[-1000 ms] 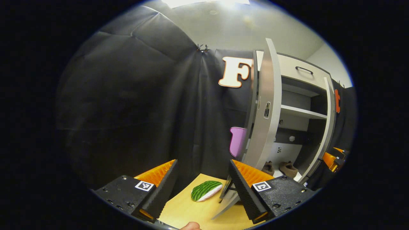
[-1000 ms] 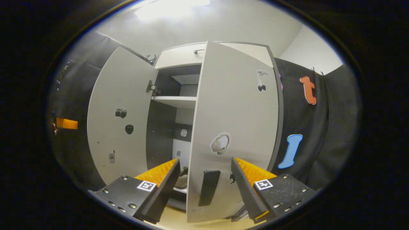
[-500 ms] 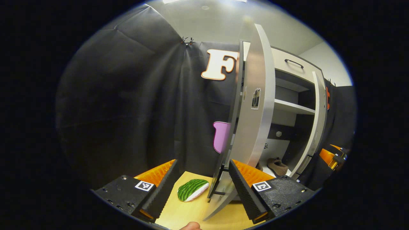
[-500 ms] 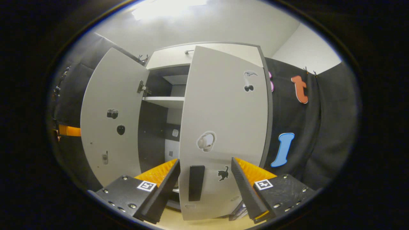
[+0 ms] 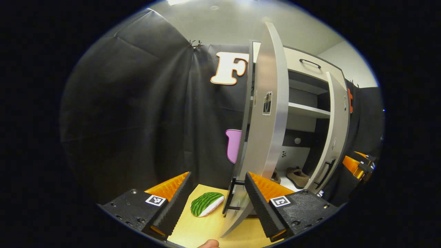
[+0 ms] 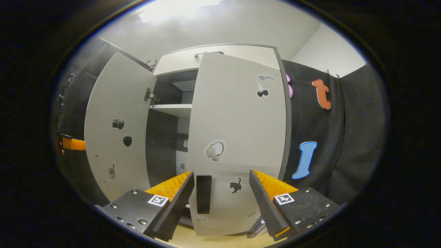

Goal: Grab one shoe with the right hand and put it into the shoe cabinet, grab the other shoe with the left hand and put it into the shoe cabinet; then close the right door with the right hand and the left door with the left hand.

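At the shoe cabinet [image 5: 310, 69], we find both doors standing partway open and both shoes already inside. In the left gripper view, we see the left gripper [image 5: 217, 199] with its fingers spread wide and nothing held between them; the edge of the left door [image 5: 265, 113] rises just ahead of it, with the door's dark handle [image 5: 230, 194] near the right-hand finger, though we cannot tell whether anything touches. Past that door, we make out the two brown shoes [image 5: 298, 175] lying on the cabinet's bottom shelf, one mostly hidden behind the door edge. A white shelf [image 5: 306, 110] crosses the cabinet higher up. On the pale wooden floor [image 5: 203, 230] beside the left door lies a small watermelon-patterned object [image 5: 206, 204]. At the far right of this view, we glimpse the right gripper [image 5: 358, 165] beyond the right door [image 5: 332, 131].

In the right gripper view, we see the right gripper [image 6: 220, 203] also wide open and empty, facing the outer face of the right door [image 6: 237, 137], which is swung most of the way toward the cabinet. Its dark handle [image 6: 203, 193] sits between the fingers, close to the left-hand one; contact is unclear. The door carries small stickers: headphones [image 6: 214, 151] and a cat [image 6: 235, 186]. The left door [image 6: 117, 131] stands open further left.
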Tool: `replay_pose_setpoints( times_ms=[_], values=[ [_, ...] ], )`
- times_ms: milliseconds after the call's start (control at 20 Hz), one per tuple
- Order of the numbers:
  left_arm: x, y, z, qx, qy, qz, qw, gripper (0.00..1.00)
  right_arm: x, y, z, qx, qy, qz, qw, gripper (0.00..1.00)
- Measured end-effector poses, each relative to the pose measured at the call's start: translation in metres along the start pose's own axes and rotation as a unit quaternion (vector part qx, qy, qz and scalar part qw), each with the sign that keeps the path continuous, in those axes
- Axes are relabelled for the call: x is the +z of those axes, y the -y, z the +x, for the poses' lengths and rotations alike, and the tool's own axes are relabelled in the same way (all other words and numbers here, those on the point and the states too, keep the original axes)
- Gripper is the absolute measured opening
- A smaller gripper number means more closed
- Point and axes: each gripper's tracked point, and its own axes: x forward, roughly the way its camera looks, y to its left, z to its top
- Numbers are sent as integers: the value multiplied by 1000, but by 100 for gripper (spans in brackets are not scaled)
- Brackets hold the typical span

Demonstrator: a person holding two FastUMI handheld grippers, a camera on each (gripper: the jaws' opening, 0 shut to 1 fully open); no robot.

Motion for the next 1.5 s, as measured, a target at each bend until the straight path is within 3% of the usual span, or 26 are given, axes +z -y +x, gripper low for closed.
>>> replay_pose_setpoints(
  times_ms=[250,300,350,400,550,600,650,700,800,850,1000,1100,1150,1250,1400,1450,1500],
  values=[
    [-4,34,0,-34,-2,-2,999,89,-4,12,-1,-3,-2,9,1000,96],
    [-4,41,1,-41,-3,-2,999,94,-3,15,-3,-6,-2,10,1000,96],
    [-4,50,3,-50,-4,-1,999,89,-4,18,-5,-8,-2,10,1000,96],
    [-5,59,4,-59,-5,2,998,94,-5,22,-6,-11,-2,10,1000,96],
    [-8,84,7,-85,-9,5,996,94,-7,36,-13,-24,-4,10,1000,96],
    [-8,92,12,-94,-10,2,995,89,-7,41,-16,-29,-4,9,1000,96],
    [-9,101,14,-104,-11,-2,995,94,-7,47,-19,-35,-5,8,999,96],
    [-10,110,17,-115,-13,-7,993,89,-7,52,-22,-41,-5,7,999,96],
    [-14,128,20,-137,-13,-10,990,89,-7,63,-28,-54,-6,5,999,96],
    [-15,137,25,-146,-12,-11,989,95,-7,69,-33,-60,-6,4,998,98],
    [-23,157,37,-167,-18,-12,986,89,-7,88,-46,-85,-8,-2,996,94],
    [-29,163,45,-169,-21,3,985,95,-8,101,-58,-104,-10,-8,995,98],
    [-31,172,47,-175,-23,8,984,90,-9,108,-63,-113,-11,-10,993,98],
    [-35,184,53,-188,-25,8,982,99,-10,120,-75,-133,-14,-13,991,98],
    [-38,195,59,-201,-26,13,979,91,-7,135,-93,-159,-16,-12,987,96],
    [-39,199,62,-206,-26,14,978,95,-7,139,-98,-167,-15,-11,986,98],
    [-39,201,64,-210,-26,14,977,91,-6,141,-103,-174,-15,-10,985,98]
  ],
)
